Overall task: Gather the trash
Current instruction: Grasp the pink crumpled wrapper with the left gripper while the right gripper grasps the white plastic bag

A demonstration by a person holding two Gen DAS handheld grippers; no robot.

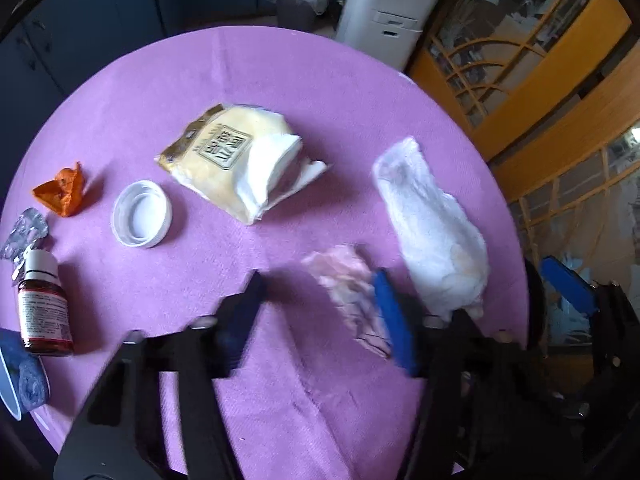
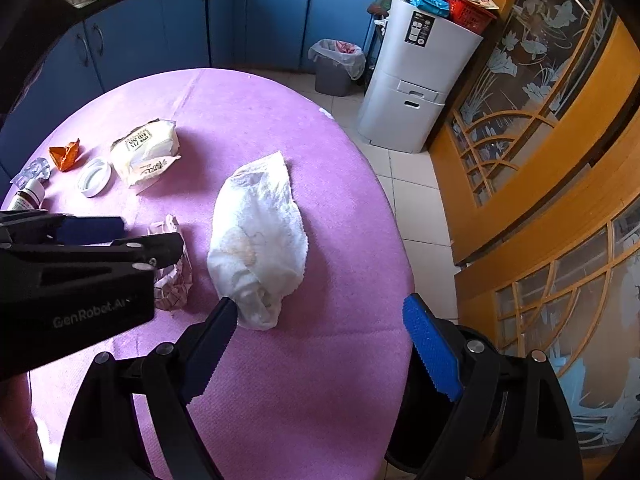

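Observation:
A round table with a purple cloth (image 1: 280, 80) (image 2: 260, 120) holds trash. A pink crumpled wrapper (image 1: 352, 284) (image 2: 172, 280) lies between my left gripper's open fingers; my left gripper (image 1: 320, 304) is low over it and also shows in the right wrist view (image 2: 120, 236). A large crumpled white tissue (image 1: 436, 232) (image 2: 258, 240) lies to the right. My right gripper (image 2: 320, 340) is open and empty, just in front of the tissue at the table's near edge. A yellow tissue pack (image 1: 236, 160) (image 2: 144, 152), a white lid (image 1: 142, 214) (image 2: 94, 178) and an orange wrapper (image 1: 62, 190) (image 2: 64, 154) lie further left.
A brown medicine bottle (image 1: 42, 308) (image 2: 26, 196) and a foil blister pack (image 1: 24, 232) (image 2: 34, 170) lie at the table's left edge. A grey lined bin (image 1: 298, 0) (image 2: 338, 66) and a white appliance (image 2: 416, 80) stand on the floor beyond. Wooden glass doors (image 2: 540, 140) are at the right.

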